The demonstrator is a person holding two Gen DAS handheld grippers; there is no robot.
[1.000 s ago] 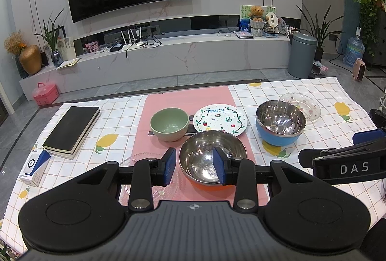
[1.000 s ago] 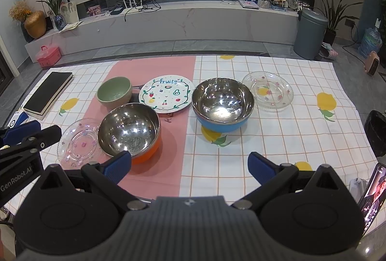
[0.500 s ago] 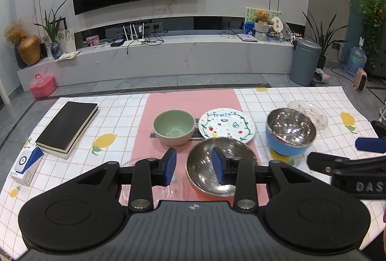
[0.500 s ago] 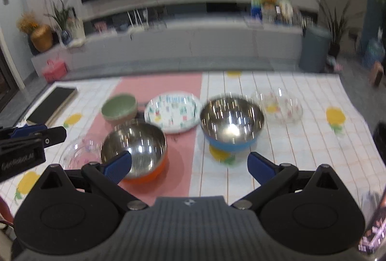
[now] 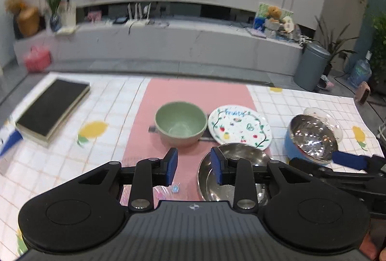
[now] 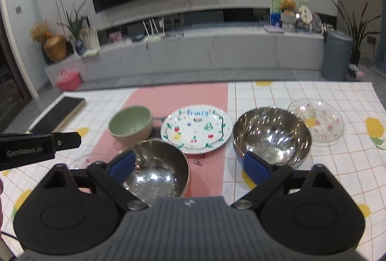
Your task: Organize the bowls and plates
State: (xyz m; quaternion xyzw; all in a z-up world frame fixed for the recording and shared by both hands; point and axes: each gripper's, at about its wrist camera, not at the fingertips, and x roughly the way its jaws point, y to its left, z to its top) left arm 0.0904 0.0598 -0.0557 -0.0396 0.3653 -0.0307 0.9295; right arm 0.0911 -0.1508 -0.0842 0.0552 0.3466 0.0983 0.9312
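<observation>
A steel bowl with an orange base (image 5: 241,159) (image 6: 156,169) stands on the pink mat, nearest to me. My left gripper (image 5: 193,165) is open above the bowl's left rim, which shows between the blue pads untouched. My right gripper (image 6: 189,167) is wide open and its jaws are closing. Its left pad hangs over that same bowl, its right pad before the blue-based steel bowl (image 6: 270,138) (image 5: 313,138). Behind lie a green bowl (image 5: 181,123) (image 6: 130,123) and a fruit-painted plate (image 5: 238,128) (image 6: 195,130). One clear glass plate (image 6: 318,123) lies far right, another (image 5: 166,188) under my left gripper.
A black book (image 5: 51,106) lies at the table's left side on the chequered cloth (image 6: 301,176). My left gripper's side (image 6: 36,150) shows in the right wrist view, and a right finger (image 5: 349,162) in the left wrist view. A TV bench and a bin stand beyond the table.
Both grippers have come down and closer to the dishes. The right jaws have narrowed from fully wide. The left gripper has shifted left, from over the orange-based bowl's middle to its left rim.
</observation>
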